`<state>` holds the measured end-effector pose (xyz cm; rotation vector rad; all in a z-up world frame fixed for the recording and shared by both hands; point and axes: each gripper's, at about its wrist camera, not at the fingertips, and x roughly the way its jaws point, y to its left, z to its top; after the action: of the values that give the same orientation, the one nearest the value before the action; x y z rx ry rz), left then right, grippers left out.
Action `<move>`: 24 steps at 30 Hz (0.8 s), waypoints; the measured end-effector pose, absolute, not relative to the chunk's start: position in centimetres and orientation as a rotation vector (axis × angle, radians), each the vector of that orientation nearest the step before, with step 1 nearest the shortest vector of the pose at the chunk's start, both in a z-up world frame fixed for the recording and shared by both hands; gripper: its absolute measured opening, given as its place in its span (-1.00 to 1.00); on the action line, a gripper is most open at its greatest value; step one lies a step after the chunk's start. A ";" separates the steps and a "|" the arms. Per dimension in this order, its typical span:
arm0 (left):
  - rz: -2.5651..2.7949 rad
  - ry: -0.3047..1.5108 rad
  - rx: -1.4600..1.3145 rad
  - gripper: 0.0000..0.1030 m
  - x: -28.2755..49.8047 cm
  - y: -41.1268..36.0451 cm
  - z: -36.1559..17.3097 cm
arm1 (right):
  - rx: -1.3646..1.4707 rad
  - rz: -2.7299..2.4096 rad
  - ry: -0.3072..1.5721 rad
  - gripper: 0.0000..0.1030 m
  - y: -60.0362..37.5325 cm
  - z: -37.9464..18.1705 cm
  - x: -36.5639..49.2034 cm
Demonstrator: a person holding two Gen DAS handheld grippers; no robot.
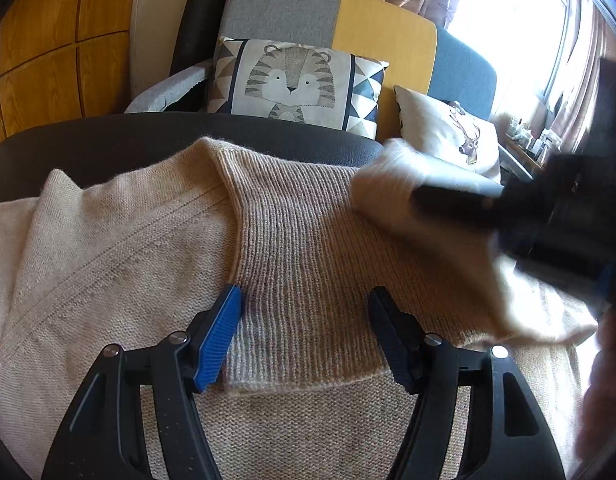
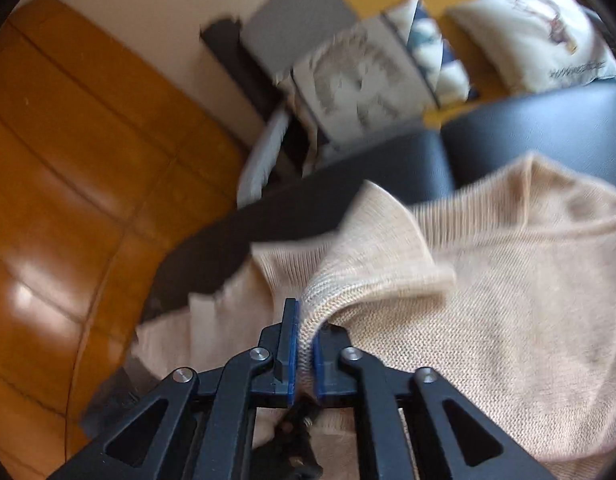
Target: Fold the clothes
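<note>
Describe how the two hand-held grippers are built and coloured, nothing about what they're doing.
Both match. The left hand-held gripper has matte black plastic linkage arms with triangular cut-outs, joined by round silver pivot pins, and ribbed blue pads lining the inner faces of its fingers. The right hand-held gripper shows the same black frame, silver pins and blue pads. No cables or markings are visible.

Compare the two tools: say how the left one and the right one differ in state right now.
The left tool stands open, its pads straddling the ribbed cuff without pinching; the right tool is nearly shut, with a fold of the beige sweater between its pads. The left one's view is sharp; the right one's view is blurred. Both are black with blue pads, over the same sweater.
</note>
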<state>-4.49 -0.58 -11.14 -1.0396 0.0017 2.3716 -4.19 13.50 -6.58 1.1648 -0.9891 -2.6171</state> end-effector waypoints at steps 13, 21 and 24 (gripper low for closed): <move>2.362 0.085 -1.061 0.50 -4.3 0.5 -10.5 | 1.105 -3.068 -0.592 -0.52 19.5 -7.7 9.8; 2.294 0.077 -1.039 0.51 -3.3 1.5 -6.8 | 1.217 -3.092 -0.657 -0.65 20.8 -9.2 10.1; 2.248 0.086 -1.085 0.51 -3.4 3.3 -6.4 | 1.220 -3.114 -0.610 -0.64 20.2 -9.1 9.5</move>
<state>-3.43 3.27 -6.35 -1.0849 0.0862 2.2482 9.46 20.23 -9.12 1.2198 -0.6097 -3.1141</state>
